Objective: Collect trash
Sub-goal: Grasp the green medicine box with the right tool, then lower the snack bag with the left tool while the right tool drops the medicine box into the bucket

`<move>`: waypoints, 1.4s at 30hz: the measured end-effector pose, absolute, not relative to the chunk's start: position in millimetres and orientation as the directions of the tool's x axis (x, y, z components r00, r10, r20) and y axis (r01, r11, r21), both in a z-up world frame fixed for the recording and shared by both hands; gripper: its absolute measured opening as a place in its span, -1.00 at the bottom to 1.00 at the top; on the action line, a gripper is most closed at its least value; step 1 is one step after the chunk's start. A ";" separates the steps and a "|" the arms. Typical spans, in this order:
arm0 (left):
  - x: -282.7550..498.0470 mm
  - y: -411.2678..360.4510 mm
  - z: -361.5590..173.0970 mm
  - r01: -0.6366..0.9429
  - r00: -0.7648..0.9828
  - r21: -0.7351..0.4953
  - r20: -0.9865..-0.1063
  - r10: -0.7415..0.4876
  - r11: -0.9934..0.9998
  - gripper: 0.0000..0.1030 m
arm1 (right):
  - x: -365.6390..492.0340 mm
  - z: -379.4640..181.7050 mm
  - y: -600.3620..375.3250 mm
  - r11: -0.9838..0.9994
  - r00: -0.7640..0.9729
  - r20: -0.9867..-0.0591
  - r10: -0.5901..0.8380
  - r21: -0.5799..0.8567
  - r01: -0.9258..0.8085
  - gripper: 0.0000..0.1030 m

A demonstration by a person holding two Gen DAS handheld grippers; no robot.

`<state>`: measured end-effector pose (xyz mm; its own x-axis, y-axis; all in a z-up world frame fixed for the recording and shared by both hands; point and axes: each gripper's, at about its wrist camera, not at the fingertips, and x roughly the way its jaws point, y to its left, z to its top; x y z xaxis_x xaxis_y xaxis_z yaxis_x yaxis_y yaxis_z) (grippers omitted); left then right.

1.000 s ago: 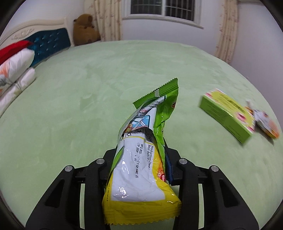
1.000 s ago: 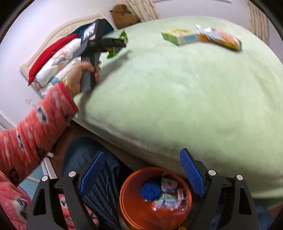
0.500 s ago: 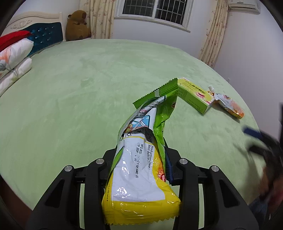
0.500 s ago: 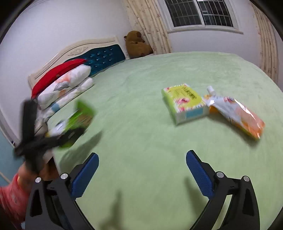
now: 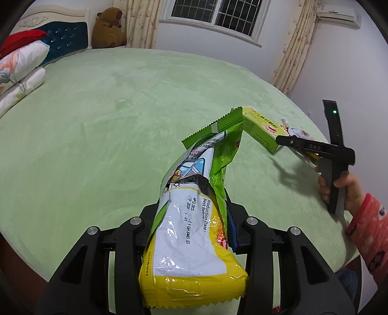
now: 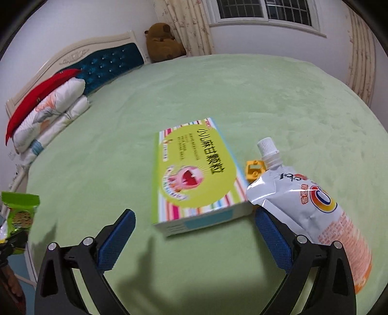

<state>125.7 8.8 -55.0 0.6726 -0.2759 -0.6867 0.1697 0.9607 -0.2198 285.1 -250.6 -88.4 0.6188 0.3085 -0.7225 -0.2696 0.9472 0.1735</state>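
- Green box (image 5: 260, 128): near end hidden behind snack wrapper (image 5: 194, 218) in left wrist view.
- Spouted pouch (image 6: 312, 206): lower end cut off by frame edge.
- Small orange item (image 6: 254, 169) behind pouch: too small to identify.

We see a wide bed (image 5: 101, 135) under a pale green plush cover that fills most of both views. At its head stands a cream headboard (image 6: 101, 58) with tufted teal padding. Against it lie stacked white floral pillows (image 6: 51, 121) with a red pillow (image 6: 36, 97) on top. A brown teddy bear (image 5: 108, 29) sits in the far corner beside floral curtains (image 5: 143, 21). We also see a barred window (image 5: 218, 14) and a wall air conditioner (image 5: 339, 13).
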 end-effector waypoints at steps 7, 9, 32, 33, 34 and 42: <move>129.3 12.9 -59.6 0.161 0.668 -0.230 -0.691 -0.277 0.960 -0.22 | 298.4 -92.8 -240.5 0.936 0.596 -0.744 0.302 0.114 -0.333 0.89; 129.8 13.4 -61.2 0.157 0.665 -0.234 -0.694 -0.278 0.959 -0.22 | 299.8 -94.1 -234.6 0.935 0.591 -0.753 0.289 0.089 -0.344 0.89; 100.8 10.7 -52.2 0.175 0.671 -0.219 -0.687 -0.279 0.960 -0.22 | 224.5 -71.8 -235.7 0.913 0.574 -0.723 0.385 0.207 -0.351 0.65; 99.2 9.7 -51.2 0.181 0.669 -0.217 -0.688 -0.282 0.959 -0.22 | 214.0 -69.7 -237.0 0.908 0.570 -0.719 0.399 0.222 -0.356 0.65; 95.3 8.0 -50.3 0.192 0.667 -0.212 -0.688 -0.286 0.958 -0.22 | 200.8 -67.2 -238.0 0.903 0.566 -0.714 0.412 0.235 -0.361 0.65; 37.4 -21.2 -46.6 0.345 0.589 -0.206 -0.712 -0.382 0.916 -0.22 | 61.6 -50.0 -241.8 0.868 0.542 -0.689 0.482 0.292 -0.401 0.65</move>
<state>37.4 -21.2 -46.6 0.5895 -0.3822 -0.7117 0.3453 0.9157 -0.2057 61.6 -241.8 -49.9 0.5419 0.4819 -0.6886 -0.4008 0.8683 0.2923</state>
